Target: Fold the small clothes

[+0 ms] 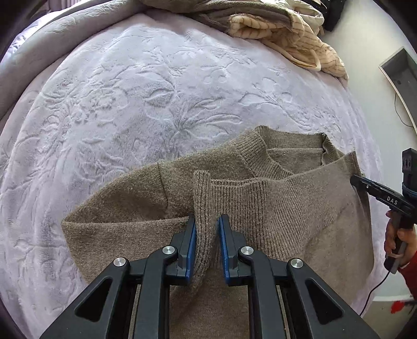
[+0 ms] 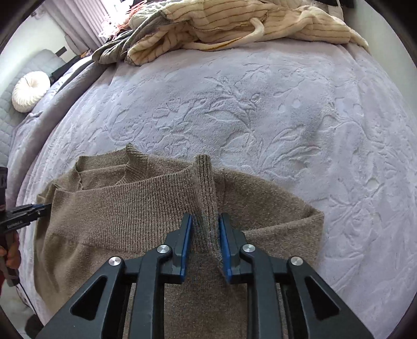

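Brown knit sweater (image 1: 146,206), fine-gauge body with coarser ribbing at neckline, cuffs and hem, lying partly folded on bed (image 1: 117,104) near its front edge. Bed cover: pale lilac plush, embossed with leaf and flower relief. Ribbed sleeve cuff (image 1: 203,198) standing up as a vertical fold in the left view; a second ribbed cuff (image 2: 206,182) likewise in the right view. Cream striped garments (image 2: 234,23) heaped at the far edge, well apart from the sweater; round white cushion (image 2: 30,91) beyond the bed's left side. Broad open plush between sweater and heap, free on both sides.

Left hand-held gripper (image 1: 207,221): narrow, blue pads (image 1: 192,247) closed on the ribbed cuff fold. Right hand-held gripper (image 2: 206,221): partly parted, cuff fold between the pads (image 2: 185,247), right pad touching the knit, left pad apart from it; grip released. In the left view, right hand (image 1: 401,242) on the handle at the sweater's right edge.
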The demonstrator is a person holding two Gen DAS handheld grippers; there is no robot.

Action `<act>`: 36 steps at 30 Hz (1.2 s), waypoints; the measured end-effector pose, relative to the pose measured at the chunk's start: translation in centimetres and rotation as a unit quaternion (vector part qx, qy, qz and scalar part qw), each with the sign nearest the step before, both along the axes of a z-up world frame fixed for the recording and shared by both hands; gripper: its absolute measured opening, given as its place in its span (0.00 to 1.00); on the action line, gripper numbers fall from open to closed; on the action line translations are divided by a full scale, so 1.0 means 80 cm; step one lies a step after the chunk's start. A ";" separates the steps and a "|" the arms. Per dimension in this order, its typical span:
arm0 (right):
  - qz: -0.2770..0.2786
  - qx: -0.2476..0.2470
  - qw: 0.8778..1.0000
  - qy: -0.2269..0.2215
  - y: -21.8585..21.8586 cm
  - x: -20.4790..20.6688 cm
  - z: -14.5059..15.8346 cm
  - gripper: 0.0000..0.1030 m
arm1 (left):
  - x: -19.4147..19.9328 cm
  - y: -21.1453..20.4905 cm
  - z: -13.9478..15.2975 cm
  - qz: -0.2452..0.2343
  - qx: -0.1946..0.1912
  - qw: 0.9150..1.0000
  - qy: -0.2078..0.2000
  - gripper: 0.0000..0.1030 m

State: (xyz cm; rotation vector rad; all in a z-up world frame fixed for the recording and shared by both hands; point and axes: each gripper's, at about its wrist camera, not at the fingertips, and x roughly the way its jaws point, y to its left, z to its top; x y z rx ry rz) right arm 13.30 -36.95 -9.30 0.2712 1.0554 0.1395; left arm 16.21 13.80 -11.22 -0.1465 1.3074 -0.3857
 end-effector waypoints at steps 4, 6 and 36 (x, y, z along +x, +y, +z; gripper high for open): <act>-0.007 -0.011 1.000 0.003 0.002 0.008 -0.004 0.17 | 0.005 -0.006 0.010 0.013 0.004 0.999 -0.035 0.07; 0.003 -0.040 0.999 -0.019 0.010 -0.001 0.012 0.06 | -0.002 -0.001 0.030 0.027 0.006 0.997 -0.068 0.07; -0.009 0.011 1.000 -0.011 0.008 -0.071 0.010 0.10 | -0.059 0.008 0.025 0.046 -0.032 0.997 -0.048 0.50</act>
